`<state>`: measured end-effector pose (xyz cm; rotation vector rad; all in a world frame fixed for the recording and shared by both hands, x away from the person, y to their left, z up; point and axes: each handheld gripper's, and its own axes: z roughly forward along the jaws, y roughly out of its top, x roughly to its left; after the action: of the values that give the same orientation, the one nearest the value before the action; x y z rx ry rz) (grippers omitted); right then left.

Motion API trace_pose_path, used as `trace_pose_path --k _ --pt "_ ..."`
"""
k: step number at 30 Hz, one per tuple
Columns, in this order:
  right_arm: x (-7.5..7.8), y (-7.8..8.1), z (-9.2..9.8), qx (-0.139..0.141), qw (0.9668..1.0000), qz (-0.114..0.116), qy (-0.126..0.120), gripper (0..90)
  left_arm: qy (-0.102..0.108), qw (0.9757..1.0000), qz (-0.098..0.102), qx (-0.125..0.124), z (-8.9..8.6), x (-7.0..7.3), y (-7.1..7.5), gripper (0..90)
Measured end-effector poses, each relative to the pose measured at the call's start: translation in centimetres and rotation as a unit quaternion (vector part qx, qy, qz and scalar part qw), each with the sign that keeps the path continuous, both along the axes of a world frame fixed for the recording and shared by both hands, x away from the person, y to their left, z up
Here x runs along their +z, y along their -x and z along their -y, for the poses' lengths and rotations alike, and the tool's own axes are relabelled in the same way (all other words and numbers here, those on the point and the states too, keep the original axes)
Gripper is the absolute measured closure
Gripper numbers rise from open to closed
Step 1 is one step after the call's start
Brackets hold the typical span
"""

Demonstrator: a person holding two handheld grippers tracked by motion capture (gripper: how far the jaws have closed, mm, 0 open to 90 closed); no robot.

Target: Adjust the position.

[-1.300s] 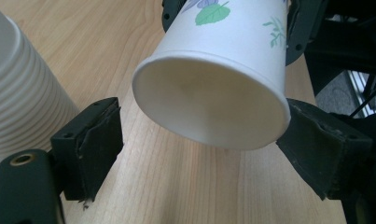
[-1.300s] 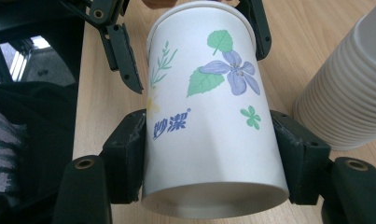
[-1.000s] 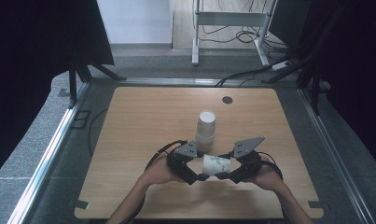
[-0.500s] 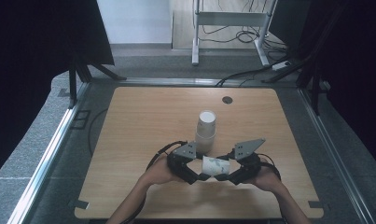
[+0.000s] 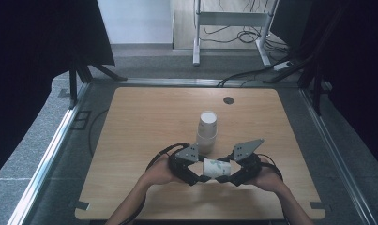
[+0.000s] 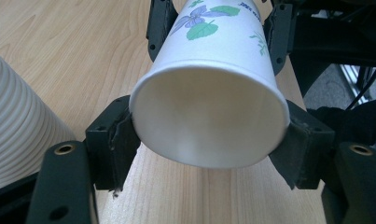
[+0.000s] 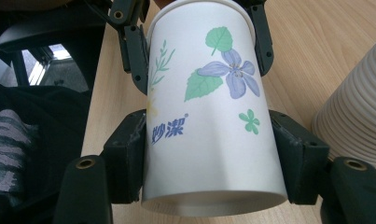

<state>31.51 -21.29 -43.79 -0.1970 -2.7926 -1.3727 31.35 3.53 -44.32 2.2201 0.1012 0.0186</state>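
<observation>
The left gripper (image 6: 209, 140) has just been closing and now squeezes the cup's (image 5: 216, 168) open end. The right gripper (image 7: 213, 163) grips its bottom end. The cup lies sideways, low in the middle, near the stack (image 5: 207, 131), ready to pass over.

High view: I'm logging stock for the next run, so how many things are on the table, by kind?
Flower-printed paper cup, held sideways between both hand-held grippers: 1
Stack of white ribbed cups, upside down; cups in it too fine to count: 1
Small dark round disc near the far edge: 1
Total: 3
</observation>
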Motion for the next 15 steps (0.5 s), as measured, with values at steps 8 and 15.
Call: trace_pose_path --k 8,15 --pt "0.3 0.2 -0.5 0.001 0.9996 0.005 0.028 27.0 -0.019 0.9998 0.004 0.000 0.2 0.3 0.0 30.7" --pt "1.3 0.3 -1.0 -0.003 0.9961 0.028 0.084 24.3 -0.062 0.9979 0.016 0.001 0.6 0.3 0.0 30.7"
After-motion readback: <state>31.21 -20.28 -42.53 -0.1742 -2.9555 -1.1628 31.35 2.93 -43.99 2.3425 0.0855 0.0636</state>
